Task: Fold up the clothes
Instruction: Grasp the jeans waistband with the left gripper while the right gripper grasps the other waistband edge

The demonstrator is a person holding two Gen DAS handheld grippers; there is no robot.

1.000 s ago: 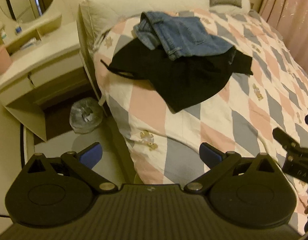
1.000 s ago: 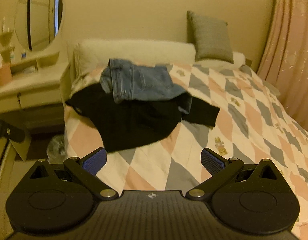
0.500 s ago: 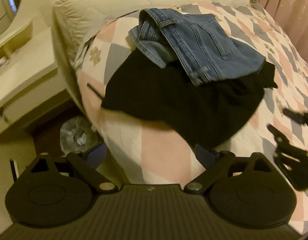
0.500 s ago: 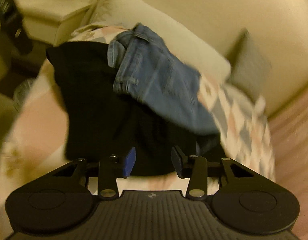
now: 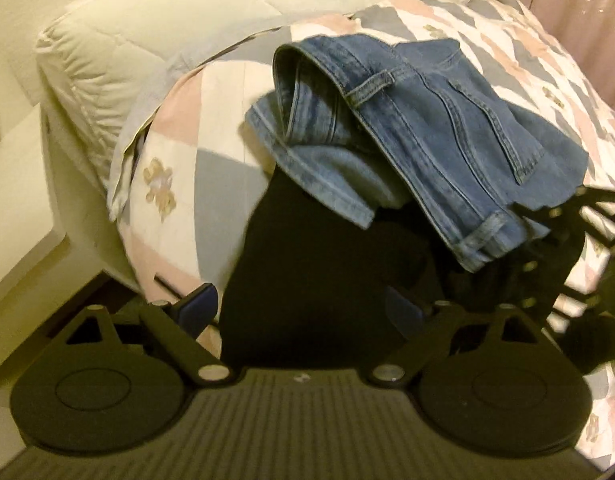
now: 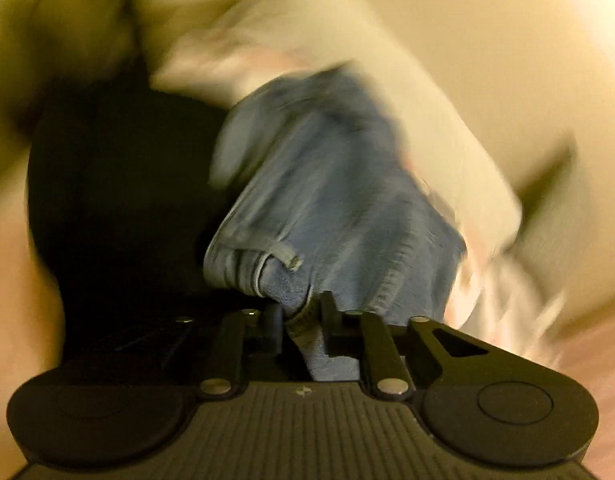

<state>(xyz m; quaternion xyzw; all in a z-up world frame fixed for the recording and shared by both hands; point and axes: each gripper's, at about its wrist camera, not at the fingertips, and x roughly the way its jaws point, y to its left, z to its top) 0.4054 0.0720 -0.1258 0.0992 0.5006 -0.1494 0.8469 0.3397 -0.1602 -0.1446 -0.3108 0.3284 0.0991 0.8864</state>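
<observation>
Patterned bedding [image 5: 179, 128] lies ahead; right gripper [image 6: 301, 316] pinches the jeans [image 6: 327, 184] hem, left gripper [image 5: 303, 306] gapes wide over the black garment [image 5: 319, 264].

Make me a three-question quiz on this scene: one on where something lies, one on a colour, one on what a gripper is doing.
1. Where do the jeans lie?
A. On the floor
B. On a black garment on the bed
C. In a drawer

2. What colour are the jeans?
A. Blue
B. White
C. Red

3. What is the right gripper doing?
A. Hanging open above the bed
B. Shut on the jeans
C. Holding a pillow

Answers:
1 B: the denim rests over the black cloth on the patterned cover.
2 A: blue denim shows in both views.
3 B: a fold of denim is pinched between its fingers; the left gripper is open.
</observation>
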